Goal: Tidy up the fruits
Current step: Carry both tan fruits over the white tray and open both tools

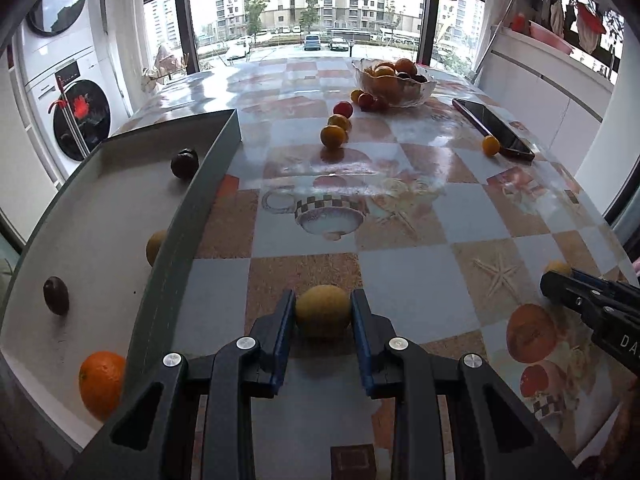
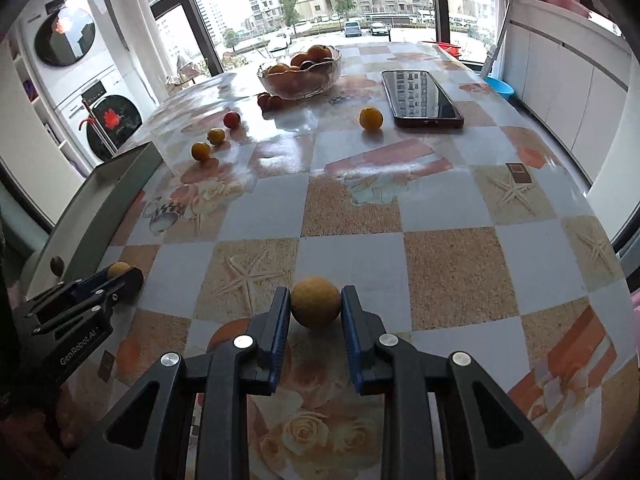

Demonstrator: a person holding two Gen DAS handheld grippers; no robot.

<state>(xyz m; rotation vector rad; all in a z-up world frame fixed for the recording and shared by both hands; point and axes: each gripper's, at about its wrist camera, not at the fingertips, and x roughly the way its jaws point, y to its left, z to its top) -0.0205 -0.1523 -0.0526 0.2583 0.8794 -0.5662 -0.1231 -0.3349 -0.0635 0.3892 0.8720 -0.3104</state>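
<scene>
Left wrist: jaws pinch yellow-green fruit (image 1: 322, 310), long axis crosswise.

Surface: a table (image 2: 352, 216) under a glossy checked cloth printed with starfish, roses and cups.

Far end: a glass bowl (image 2: 300, 76) of fruit, small red fruits (image 2: 269, 101) touching its base.

Ahead, right of the right tool: a dark phone (image 2: 420, 94) lying flat, one small orange fruit (image 2: 371, 119) just beside it.

Ahead, left of the right tool: a loose row of one red fruit (image 2: 231, 119) and two small orange fruits (image 2: 208, 144).

Left of the left tool: an open grey box (image 1: 188, 204) at the table's left edge.
</scene>
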